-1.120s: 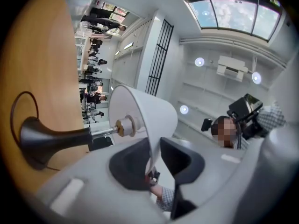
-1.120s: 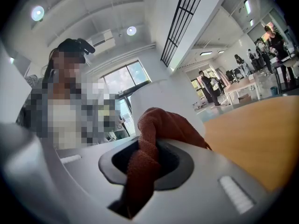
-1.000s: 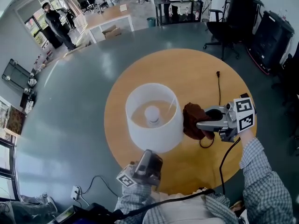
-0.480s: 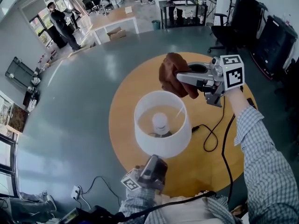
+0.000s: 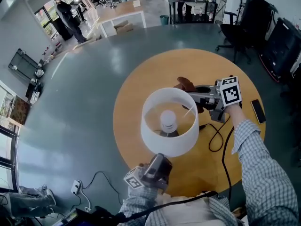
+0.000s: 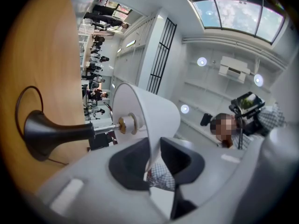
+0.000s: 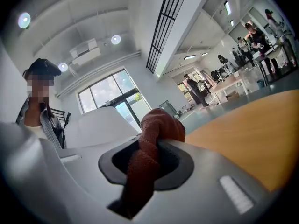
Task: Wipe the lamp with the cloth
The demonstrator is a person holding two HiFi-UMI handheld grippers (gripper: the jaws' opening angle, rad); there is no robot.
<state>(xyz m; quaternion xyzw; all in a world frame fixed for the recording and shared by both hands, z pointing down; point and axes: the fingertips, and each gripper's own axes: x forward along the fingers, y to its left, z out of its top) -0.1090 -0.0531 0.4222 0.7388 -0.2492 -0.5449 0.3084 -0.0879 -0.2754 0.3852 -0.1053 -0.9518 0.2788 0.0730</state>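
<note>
A lamp with a white drum shade [image 5: 169, 142] and a bare bulb [image 5: 168, 119] stands in the middle of the round wooden table [image 5: 136, 93]. My left gripper [image 5: 159, 158] is at the shade's near rim, shut on the thin shade wall [image 6: 149, 111], which runs between its jaws [image 6: 154, 160]. The lamp's black base [image 6: 46, 134] shows beyond. My right gripper [image 5: 192, 97] is shut on a bunched brown cloth [image 5: 186, 85], which touches the shade's far right rim. In the right gripper view the cloth [image 7: 156, 129] bulges out of the jaws [image 7: 145, 162], with the shade [image 7: 103, 125] right behind it.
The lamp's black cable [image 5: 214, 135] loops over the table to the right of the shade. A dark phone [image 5: 258, 111] lies near the table's right edge. Black chairs and cases stand at the back right, and people and desks are far behind.
My right gripper carried the cloth from the shade's right side up and over to the far side, then came down against the far right rim. The left gripper kept its hold on the near rim.
</note>
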